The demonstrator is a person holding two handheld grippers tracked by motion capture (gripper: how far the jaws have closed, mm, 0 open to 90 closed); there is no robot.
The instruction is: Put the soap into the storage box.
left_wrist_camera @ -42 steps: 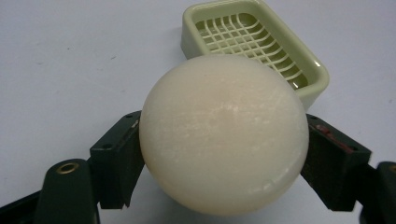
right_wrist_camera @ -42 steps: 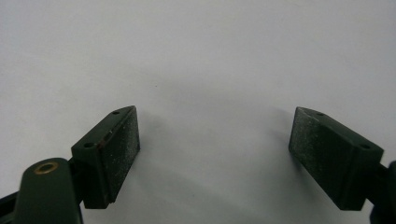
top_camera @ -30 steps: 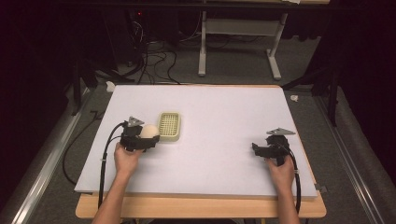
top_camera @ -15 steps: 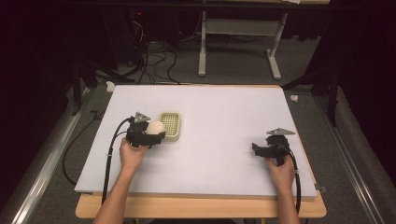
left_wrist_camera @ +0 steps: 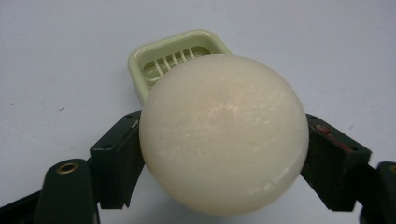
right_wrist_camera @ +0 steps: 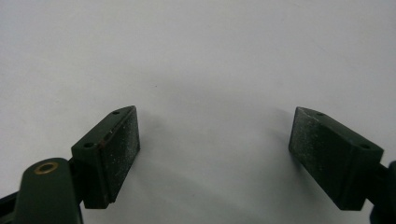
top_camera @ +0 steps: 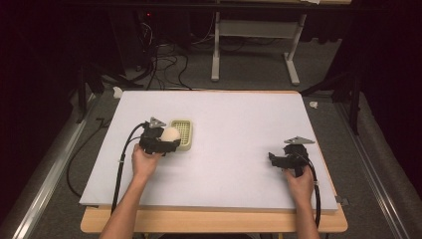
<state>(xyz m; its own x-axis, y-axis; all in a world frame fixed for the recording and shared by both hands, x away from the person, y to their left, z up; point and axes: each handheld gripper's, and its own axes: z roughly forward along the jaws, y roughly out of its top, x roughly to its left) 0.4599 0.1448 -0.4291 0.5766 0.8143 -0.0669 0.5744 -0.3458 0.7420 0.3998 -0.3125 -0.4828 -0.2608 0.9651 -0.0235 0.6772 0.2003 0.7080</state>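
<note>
A white board [top_camera: 234, 149] is laid over the table, and both grippers are held above it by a person's hands coming in from the near edge. The left gripper [top_camera: 166, 142] is seen toward the board's left side, roughly midway between the near and far edges. A pale, cream-coloured ball [left_wrist_camera: 223, 133] is clamped between its two black jaws, which press on the ball's opposite sides. In the high view the ball [top_camera: 170, 133] is seen at the near left rim of a small pale-green slotted tray [top_camera: 183, 133], which lies flat on the board. In the left gripper view the tray [left_wrist_camera: 175, 56] is partly hidden behind the ball; whether the ball touches it cannot be told. The right gripper [top_camera: 276, 160] is held near the board's right edge, well apart from the tray. Its jaws are spread wide, with bare white board seen between the pads [right_wrist_camera: 122, 151].
</note>
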